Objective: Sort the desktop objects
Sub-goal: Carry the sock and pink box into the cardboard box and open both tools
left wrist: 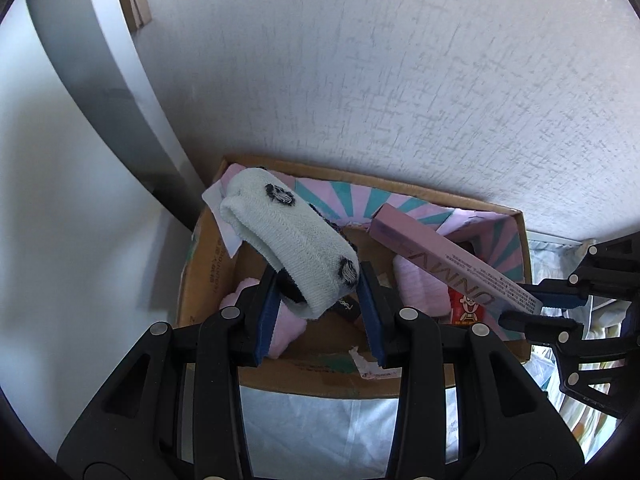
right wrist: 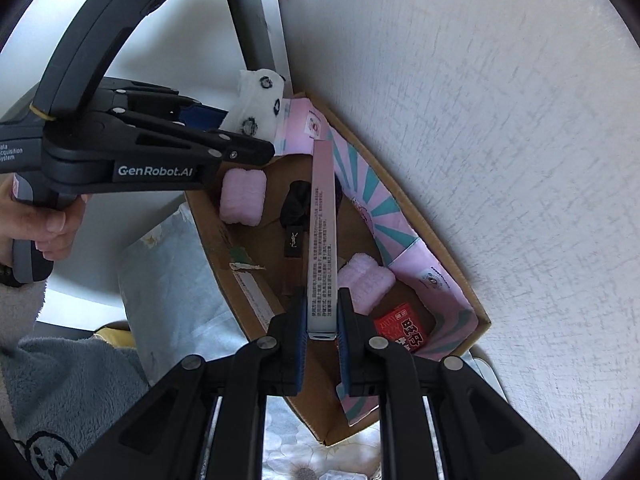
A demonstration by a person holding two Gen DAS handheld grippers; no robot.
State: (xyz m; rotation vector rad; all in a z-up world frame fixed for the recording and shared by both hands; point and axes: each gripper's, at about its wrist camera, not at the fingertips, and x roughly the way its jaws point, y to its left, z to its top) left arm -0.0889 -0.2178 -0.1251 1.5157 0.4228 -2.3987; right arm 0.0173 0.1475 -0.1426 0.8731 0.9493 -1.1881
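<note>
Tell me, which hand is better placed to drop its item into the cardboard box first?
Probably the right. The right gripper holds its long pink box above the cardboard box middle; the left gripper holds the white sock near one end.

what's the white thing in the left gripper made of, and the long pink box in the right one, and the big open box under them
White sock: knitted fabric, soft and matte; ribbed stitches show, with dark fuzzy spots.
Long pink box: likely thin printed card with a smooth, faint sheen; crisp edges and fine print.
Open box: brown corrugated cardboard, matte, with torn tape on its rim; its pink-and-teal striped lining looks like printed paper.
</note>
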